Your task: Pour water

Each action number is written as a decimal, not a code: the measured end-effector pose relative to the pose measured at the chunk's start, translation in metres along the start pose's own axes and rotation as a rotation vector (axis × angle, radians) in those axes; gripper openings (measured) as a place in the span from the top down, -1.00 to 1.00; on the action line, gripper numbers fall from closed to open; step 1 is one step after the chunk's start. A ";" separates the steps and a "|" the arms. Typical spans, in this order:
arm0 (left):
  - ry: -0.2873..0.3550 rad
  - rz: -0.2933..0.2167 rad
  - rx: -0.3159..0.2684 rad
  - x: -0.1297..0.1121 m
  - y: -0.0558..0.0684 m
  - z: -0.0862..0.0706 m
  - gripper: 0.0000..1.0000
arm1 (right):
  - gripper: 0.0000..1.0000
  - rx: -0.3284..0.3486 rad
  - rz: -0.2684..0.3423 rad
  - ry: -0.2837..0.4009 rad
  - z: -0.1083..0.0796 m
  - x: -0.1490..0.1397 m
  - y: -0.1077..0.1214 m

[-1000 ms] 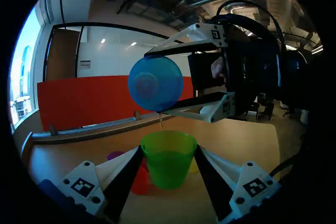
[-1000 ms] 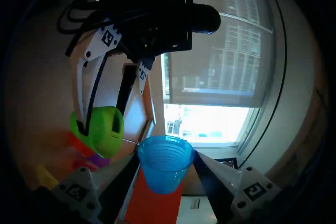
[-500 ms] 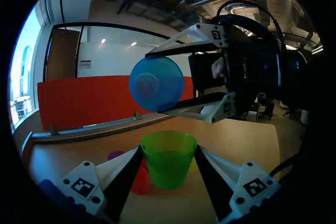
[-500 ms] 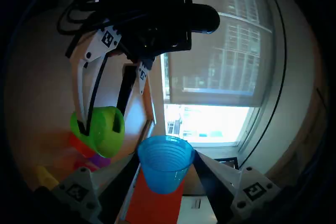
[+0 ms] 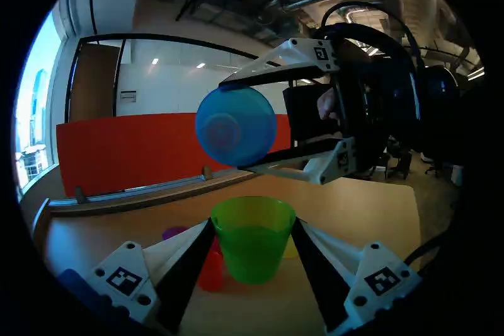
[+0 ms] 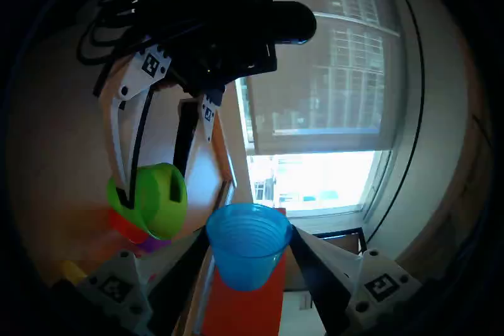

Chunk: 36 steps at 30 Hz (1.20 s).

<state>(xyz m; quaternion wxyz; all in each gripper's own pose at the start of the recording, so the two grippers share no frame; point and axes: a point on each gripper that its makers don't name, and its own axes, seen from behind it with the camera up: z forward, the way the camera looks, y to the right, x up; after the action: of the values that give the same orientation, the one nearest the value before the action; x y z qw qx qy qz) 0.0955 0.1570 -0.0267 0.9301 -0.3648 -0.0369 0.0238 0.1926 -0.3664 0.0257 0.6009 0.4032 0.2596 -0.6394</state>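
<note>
My left gripper (image 5: 253, 241) is shut on a green cup (image 5: 253, 244) that stands upright over the wooden table (image 5: 365, 210), with water in its lower part. Above it, the blue cup (image 5: 235, 127) lies tipped on its side, bottom toward this camera, held between the right gripper's fingers (image 5: 283, 65). In the right gripper view, my right gripper (image 6: 249, 254) is shut on the blue cup (image 6: 247, 251), whose inside looks empty. The green cup (image 6: 151, 200) sits to its left in the left gripper's fingers (image 6: 123, 147). No stream runs between the cups.
Small red (image 5: 210, 271), purple (image 5: 173, 233) and yellow (image 5: 290, 249) cups stand on the table behind the green cup. A red panel (image 5: 126, 147) and a ledge run along the table's far edge. A bright window (image 6: 315, 178) is beyond. A hand (image 5: 327, 101) holds the right gripper.
A thin stream fell from the blue cup into the green cup a second ago; it has stopped. The blue cup has lifted and tilted back slightly. The green cup stayed put.
</note>
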 end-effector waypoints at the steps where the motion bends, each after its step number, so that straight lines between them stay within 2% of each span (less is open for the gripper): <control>1: 0.000 0.000 0.000 0.000 0.000 0.000 -0.73 | -0.85 -0.001 0.011 0.001 0.000 0.000 0.001; 12: 0.002 0.002 0.003 0.002 -0.001 -0.002 -0.73 | -0.84 -0.012 0.160 0.005 -0.003 -0.004 0.007; 22: -0.001 0.005 0.003 0.002 -0.002 -0.003 -0.73 | -0.85 -0.007 0.323 -0.024 -0.003 -0.023 -0.004; 28: -0.002 0.005 0.005 0.002 -0.003 -0.003 -0.73 | -0.85 -0.014 0.446 -0.039 -0.003 -0.033 -0.010; 36: -0.003 0.006 0.006 0.003 -0.004 -0.003 -0.73 | -0.85 -0.024 0.658 -0.038 -0.007 -0.039 -0.017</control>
<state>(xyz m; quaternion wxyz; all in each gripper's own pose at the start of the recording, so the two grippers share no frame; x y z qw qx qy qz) 0.0989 0.1516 -0.0260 0.9310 -0.3620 -0.0373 0.0275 0.1756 -0.3365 0.0516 0.7846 0.4463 0.1117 -0.4156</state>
